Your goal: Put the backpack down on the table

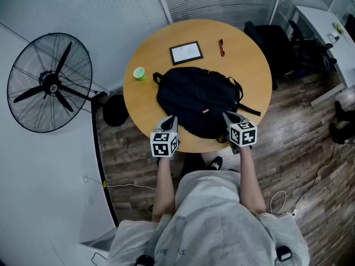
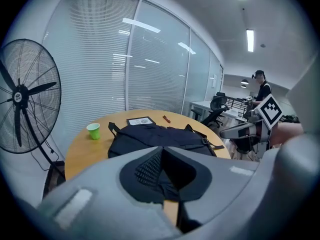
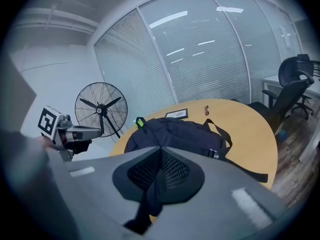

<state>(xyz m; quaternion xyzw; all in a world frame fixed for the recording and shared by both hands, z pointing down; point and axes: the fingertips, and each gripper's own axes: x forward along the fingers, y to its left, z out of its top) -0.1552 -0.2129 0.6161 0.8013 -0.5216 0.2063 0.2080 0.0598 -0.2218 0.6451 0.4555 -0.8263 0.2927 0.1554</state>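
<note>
A black backpack (image 1: 197, 98) lies flat on the round wooden table (image 1: 249, 54), its near edge at the table's front rim. My left gripper (image 1: 171, 121) sits at the pack's near left corner and my right gripper (image 1: 229, 117) at its near right corner. In the left gripper view the jaws of the left gripper (image 2: 161, 151) meet, with black fabric of the backpack (image 2: 155, 136) caught behind them. In the right gripper view the right gripper (image 3: 161, 149) is shut too, and a black strap hangs down from it in front of the backpack (image 3: 175, 131).
A green cup (image 1: 139, 73), a framed tablet (image 1: 186, 52) and a red pen (image 1: 221, 47) lie on the far half of the table. A standing fan (image 1: 50, 83) is at the left, black office chairs (image 1: 277, 43) and a white desk (image 1: 327, 32) at the right.
</note>
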